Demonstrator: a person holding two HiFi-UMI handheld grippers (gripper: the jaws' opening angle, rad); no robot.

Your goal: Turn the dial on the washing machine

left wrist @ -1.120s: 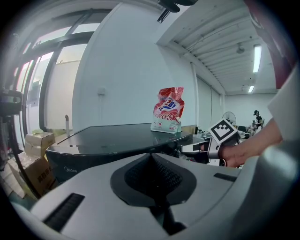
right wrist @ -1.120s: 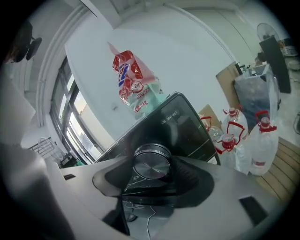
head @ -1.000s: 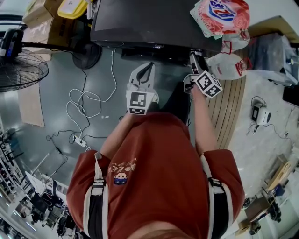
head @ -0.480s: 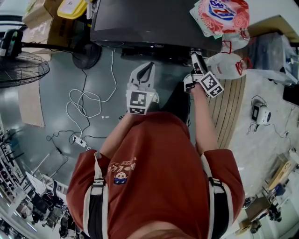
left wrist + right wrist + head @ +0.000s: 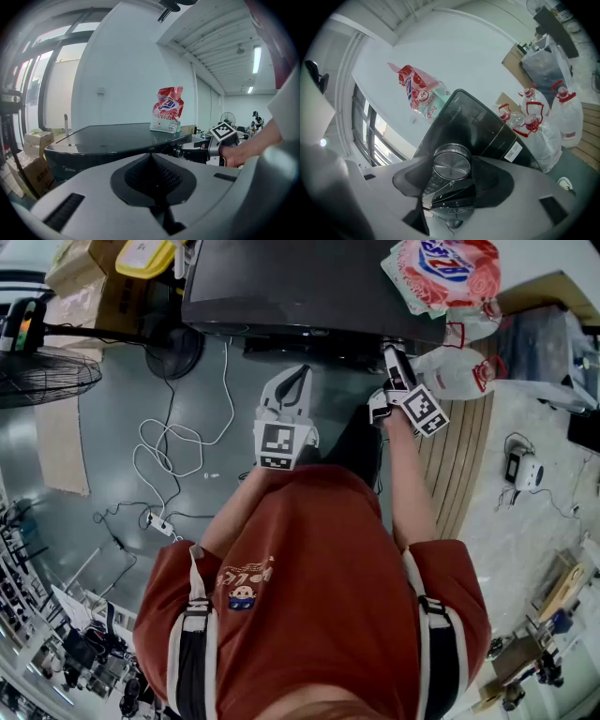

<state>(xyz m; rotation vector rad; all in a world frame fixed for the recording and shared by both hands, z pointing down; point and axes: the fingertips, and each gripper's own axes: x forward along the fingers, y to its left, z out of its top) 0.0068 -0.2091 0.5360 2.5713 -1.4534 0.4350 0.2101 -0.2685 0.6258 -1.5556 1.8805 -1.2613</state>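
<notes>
The black washing machine (image 5: 300, 287) stands in front of me, its glossy lid seen in the left gripper view (image 5: 117, 136). My right gripper (image 5: 394, 357) reaches to its front panel at the right end. In the right gripper view the round silver dial (image 5: 451, 163) sits between the dark pads, with the right gripper (image 5: 452, 171) shut on it. My left gripper (image 5: 295, 376) hangs lower, apart from the machine, shut with nothing in it (image 5: 151, 157). The right gripper's marker cube (image 5: 222, 132) and the hand show in the left gripper view.
A red-and-white detergent bag (image 5: 445, 273) lies on the lid's right corner. Plastic bags with bottles (image 5: 464, 371) rest on a wooden pallet (image 5: 459, 465) at the right. On the floor at the left are a fan (image 5: 42, 381), white cables (image 5: 169, 456) and cardboard boxes (image 5: 103, 268).
The right gripper's marker cube shifted slightly up and right and turned a little, then held. The left gripper stayed put. The fan head swung slightly.
</notes>
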